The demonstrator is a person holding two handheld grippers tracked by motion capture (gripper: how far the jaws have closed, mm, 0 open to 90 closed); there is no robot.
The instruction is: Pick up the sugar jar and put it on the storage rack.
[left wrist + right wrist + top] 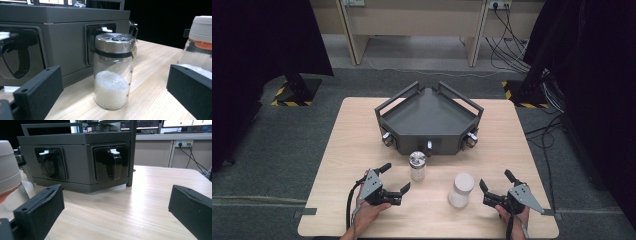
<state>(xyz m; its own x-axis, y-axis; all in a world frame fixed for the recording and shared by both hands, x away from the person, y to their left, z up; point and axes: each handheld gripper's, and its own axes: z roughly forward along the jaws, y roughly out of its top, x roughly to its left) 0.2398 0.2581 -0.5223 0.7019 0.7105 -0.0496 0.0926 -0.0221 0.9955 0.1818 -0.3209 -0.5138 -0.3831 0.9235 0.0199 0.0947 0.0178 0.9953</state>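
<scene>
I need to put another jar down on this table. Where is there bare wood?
Free: the table's right side past the grey tray, and its left edge beside the left gripper. Crowded: the middle front, where the metal-lidded jar and the white-lidded jar stand between both grippers.

Along my left jaws, the white-capped jar is cut off by the right edge, its base hidden behind one jaw. Along my right jaws, it is blurred and cropped at the left. My forearms leave the high view's bottom edge.
</scene>
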